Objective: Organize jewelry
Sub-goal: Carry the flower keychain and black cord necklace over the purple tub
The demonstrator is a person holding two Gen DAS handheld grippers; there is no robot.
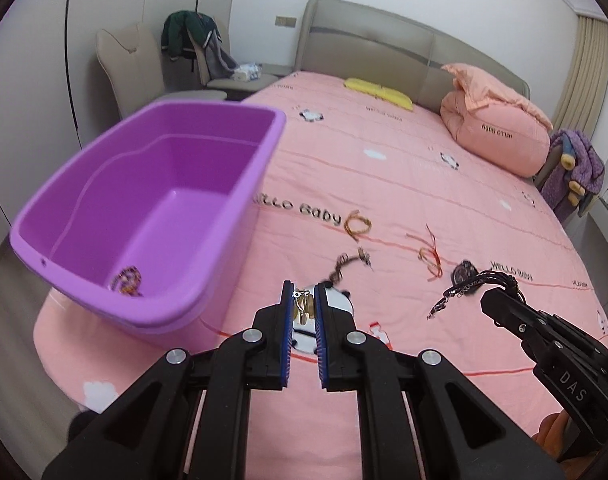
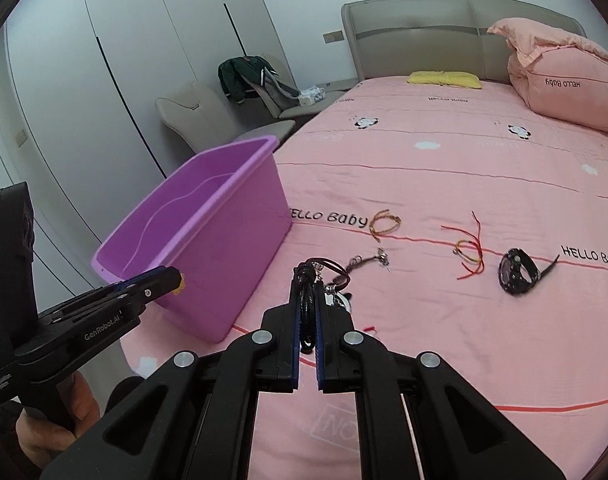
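Bracelets [image 2: 385,222] on bed: three; watch [image 2: 517,271]: one; bin [image 2: 208,240]: one.

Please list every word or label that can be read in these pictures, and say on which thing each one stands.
"HELLO Baby": printed on the pink bedsheet and, upside down, on the pink pillow.
"GenRobot.AI": on the left gripper.
"DAS": on the right gripper.
Small white print on the left gripper's handle: too small to read surely.

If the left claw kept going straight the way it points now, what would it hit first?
Probably the pink bedspread, near the dark chain piece lying just ahead of the left claw. The purple bin sits off to its left, outside that line. Depth is uncertain.
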